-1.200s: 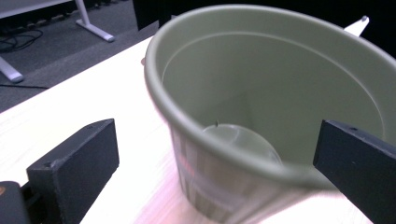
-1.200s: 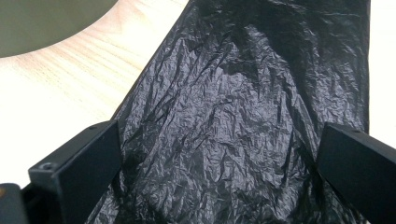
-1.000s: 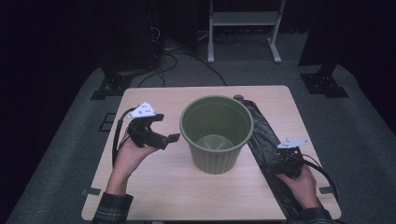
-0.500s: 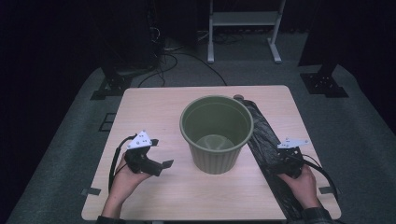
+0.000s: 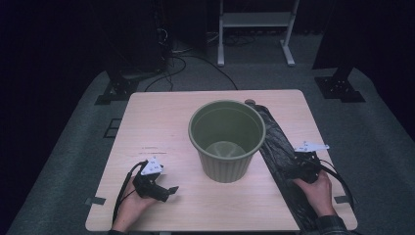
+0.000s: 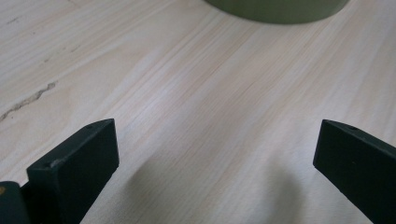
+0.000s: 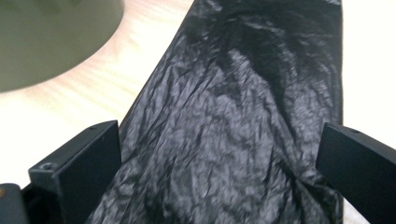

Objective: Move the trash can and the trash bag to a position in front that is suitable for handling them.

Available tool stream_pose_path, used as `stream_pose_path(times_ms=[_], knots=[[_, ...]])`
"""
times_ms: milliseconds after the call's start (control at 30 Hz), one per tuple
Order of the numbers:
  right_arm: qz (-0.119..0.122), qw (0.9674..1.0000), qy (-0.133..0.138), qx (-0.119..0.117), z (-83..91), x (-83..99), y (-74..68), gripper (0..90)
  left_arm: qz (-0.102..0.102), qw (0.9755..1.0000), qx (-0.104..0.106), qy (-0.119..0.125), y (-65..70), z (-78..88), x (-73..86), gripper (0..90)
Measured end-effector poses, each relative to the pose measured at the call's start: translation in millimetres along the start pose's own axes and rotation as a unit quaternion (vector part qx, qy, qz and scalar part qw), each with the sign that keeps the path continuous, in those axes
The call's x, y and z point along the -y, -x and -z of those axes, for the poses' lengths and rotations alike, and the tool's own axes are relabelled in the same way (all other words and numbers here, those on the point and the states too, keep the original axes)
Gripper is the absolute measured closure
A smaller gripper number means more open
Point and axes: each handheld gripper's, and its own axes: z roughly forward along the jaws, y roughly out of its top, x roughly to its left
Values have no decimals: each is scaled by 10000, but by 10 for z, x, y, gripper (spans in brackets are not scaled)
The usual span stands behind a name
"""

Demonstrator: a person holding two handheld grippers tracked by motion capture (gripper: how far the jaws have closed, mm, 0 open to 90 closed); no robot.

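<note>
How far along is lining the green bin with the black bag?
Barely started. Done: the green bin stands upright and unlined on the table, and the black bag lies flat beside it. In hand: the right tongs are open over the bag, not yet gripping; the left tongs are open above bare wood. Left: likely grasping, opening and fitting the bag.

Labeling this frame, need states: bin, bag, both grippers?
green bin: upright on the table, no liner, nothing in it.
black bag: lying flat and crumpled on the table right of the bin, one end past the near edge.
left gripper: open, low over bare wood, holding nothing.
right gripper: open, jaws straddling the bag, not closed on it.
</note>
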Motion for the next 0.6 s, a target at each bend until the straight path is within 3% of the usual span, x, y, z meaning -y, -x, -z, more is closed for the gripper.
stream_pose_path(times_ms=[100, 200, 300, 400, 600], knots=[[51, 9999, -93, 80, -46, -26, -5, 0, 26, 10000, 0, -47, -13, -25, 20, 0], [143, 9998, -159, 0, -151, -67, -56, 0, 16, 9999, -45, -118, -27, -54, 53, 0], [90, 9997, -190, -86, -195, -67, -56, 0, 3, 9999, -78, -112, -27, -62, 53, 0], [2, 9998, -195, -29, -202, -73, -35, 0, 28, 9999, -90, -117, -32, -67, 49, 0], [152, 9995, -262, 87, -208, -69, -67, 0, 34, 9999, -95, -117, -31, -69, 48, 0]])
